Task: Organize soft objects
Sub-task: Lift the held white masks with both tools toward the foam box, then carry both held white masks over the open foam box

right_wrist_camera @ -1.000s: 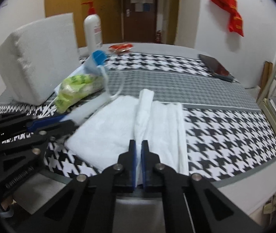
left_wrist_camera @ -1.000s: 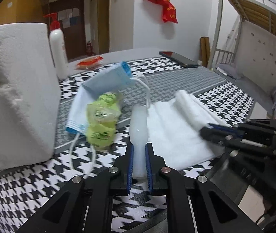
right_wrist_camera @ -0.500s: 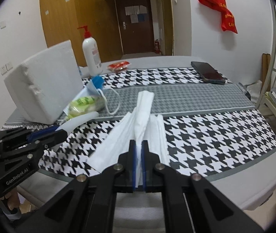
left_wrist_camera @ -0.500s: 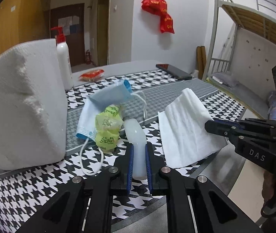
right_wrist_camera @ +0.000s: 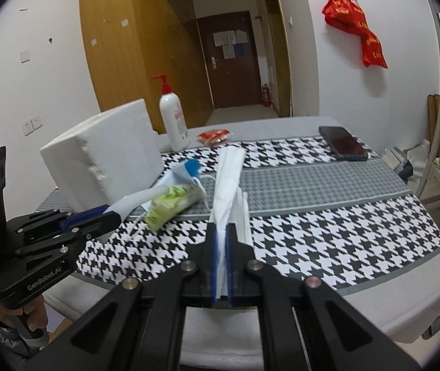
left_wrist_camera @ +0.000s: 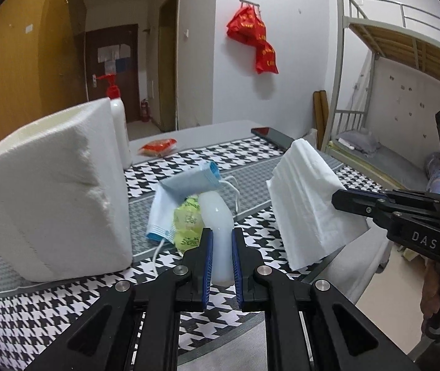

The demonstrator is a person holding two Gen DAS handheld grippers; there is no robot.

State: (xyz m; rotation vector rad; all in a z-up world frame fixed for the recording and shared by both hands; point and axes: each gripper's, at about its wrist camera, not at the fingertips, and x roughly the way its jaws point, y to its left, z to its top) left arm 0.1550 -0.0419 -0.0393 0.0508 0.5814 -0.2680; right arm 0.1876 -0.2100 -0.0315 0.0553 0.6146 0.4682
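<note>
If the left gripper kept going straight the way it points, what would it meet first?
Most likely the yellow-green packet and the blue face mask just ahead of the left gripper, which is shut on a white tube; depth is uncertain.

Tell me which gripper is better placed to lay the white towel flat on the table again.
The right gripper. It is shut on the white towel, which hangs lifted above the houndstooth table. The left gripper is busy, shut on a translucent white tube.

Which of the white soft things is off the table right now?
The white towel, hanging from the right gripper; the big white foam block sits on the table.
</note>
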